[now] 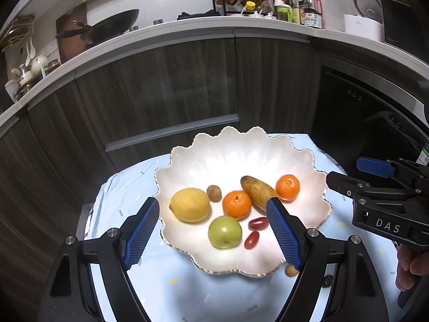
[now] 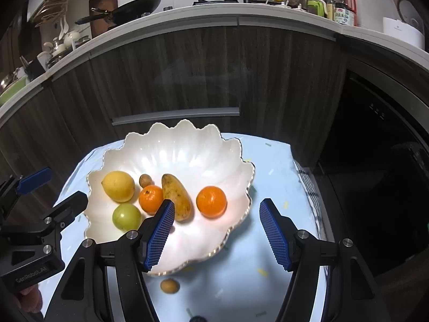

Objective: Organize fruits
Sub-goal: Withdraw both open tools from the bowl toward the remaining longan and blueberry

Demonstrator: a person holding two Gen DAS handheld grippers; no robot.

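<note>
A white scalloped bowl (image 1: 214,155) (image 2: 187,145) on a pale blue cloth holds a lemon (image 1: 189,204) (image 2: 118,186), a green apple (image 1: 224,231) (image 2: 126,216), two mandarins (image 1: 237,205) (image 2: 211,201), a yellow mango (image 1: 258,192) (image 2: 176,197), a small brown fruit (image 1: 214,193) (image 2: 145,180) and two red grape tomatoes (image 1: 258,223). Another small brown fruit (image 1: 291,271) (image 2: 169,286) lies on the cloth in front of the bowl. My left gripper (image 1: 214,230) is open above the bowl's near side, holding nothing. My right gripper (image 2: 214,230) is open over the bowl's right rim, also with nothing in it.
A dark round item (image 1: 327,281) lies on the cloth near the brown fruit. The small table (image 2: 268,166) ends close behind the bowl, facing dark wood cabinets (image 1: 161,94). The counter above carries a wok (image 1: 112,25), bottles (image 1: 308,10) and a rice cooker (image 1: 367,13).
</note>
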